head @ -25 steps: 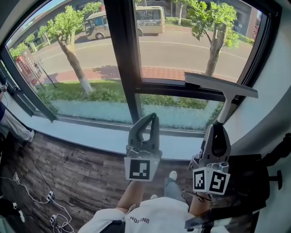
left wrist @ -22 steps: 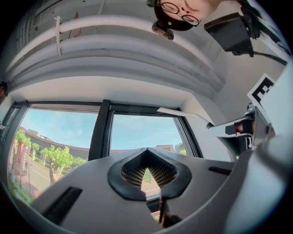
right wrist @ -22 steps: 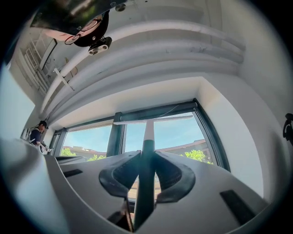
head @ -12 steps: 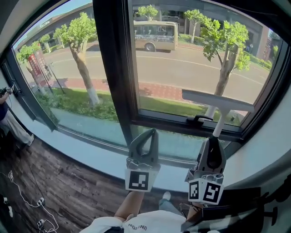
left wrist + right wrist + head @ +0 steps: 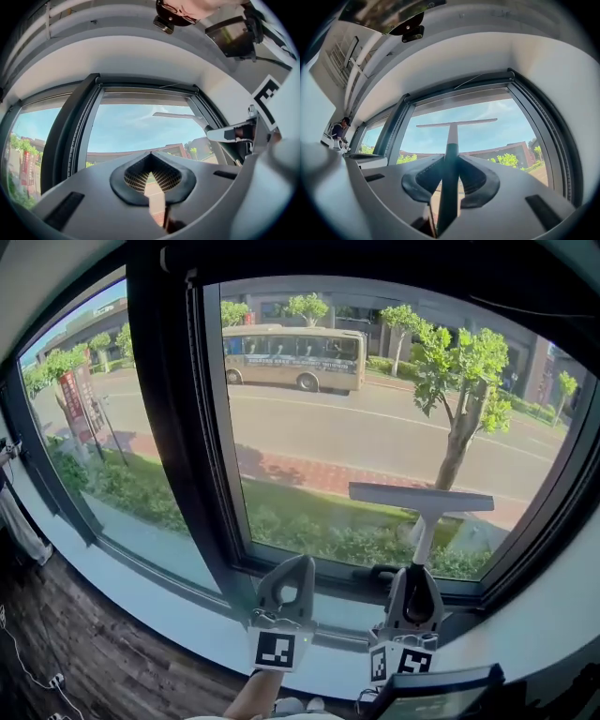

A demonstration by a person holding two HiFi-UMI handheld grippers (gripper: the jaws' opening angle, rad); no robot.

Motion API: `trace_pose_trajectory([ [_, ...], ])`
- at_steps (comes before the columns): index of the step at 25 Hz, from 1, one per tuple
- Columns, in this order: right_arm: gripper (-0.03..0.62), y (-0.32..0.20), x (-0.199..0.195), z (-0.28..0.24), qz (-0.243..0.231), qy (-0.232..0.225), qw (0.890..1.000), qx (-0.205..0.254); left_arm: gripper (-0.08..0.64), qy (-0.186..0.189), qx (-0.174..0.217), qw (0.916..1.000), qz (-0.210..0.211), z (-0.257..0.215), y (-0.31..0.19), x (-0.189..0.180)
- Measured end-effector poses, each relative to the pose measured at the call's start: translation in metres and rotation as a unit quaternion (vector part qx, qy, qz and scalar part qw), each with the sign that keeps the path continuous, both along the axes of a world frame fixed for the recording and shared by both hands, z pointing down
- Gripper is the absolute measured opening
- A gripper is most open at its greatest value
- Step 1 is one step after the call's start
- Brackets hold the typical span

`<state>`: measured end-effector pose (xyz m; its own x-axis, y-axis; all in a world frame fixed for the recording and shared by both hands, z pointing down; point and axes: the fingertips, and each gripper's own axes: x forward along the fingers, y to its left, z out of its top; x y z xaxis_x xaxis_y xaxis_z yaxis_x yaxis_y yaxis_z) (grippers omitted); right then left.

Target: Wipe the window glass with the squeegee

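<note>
Squeegee [image 5: 421, 497] stood upright, its handle clamped between the right gripper's [image 5: 413, 574] fingers, with the blade level at the lower window glass [image 5: 356, 418], apparently touching it, ready for a stroke. Left gripper [image 5: 296, 568] hung beside it, fingers closed on nothing.

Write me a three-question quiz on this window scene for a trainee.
1. True or false: the left gripper is holding the squeegee.
2. Multiple choice: the squeegee's blade is A) level, in front of the right-hand pane; B) upright along the window frame; C) lying flat on the sill.
3. Fill in: the vehicle on the road outside is a ___.
Key: 1 false, the right gripper is shut on the squeegee and the left gripper is shut on nothing; 2 A; 3 bus.
</note>
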<state>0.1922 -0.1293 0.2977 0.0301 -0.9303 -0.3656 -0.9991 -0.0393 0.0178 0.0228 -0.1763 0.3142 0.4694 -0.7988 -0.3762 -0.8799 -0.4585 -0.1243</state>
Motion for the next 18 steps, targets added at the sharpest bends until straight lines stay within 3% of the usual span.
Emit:
trace_pose_trajectory([
  [10,0.097,-0.030,0.012,-0.057,0.007,0.042,0.998,0.055,-0.005,0.012,0.032,0.9990,0.029,-0.035,-0.033,0.018],
  [13,0.097,-0.038,0.015,-0.070,0.003,0.043,0.997,0.069,-0.005,0.015,0.033,0.9990,0.026,-0.038,-0.038,0.013],
  [18,0.097,-0.052,0.006,-0.090,-0.010,0.083,0.993,0.079,-0.005,0.033,0.030,0.9988,0.020,-0.035,-0.045,-0.002],
])
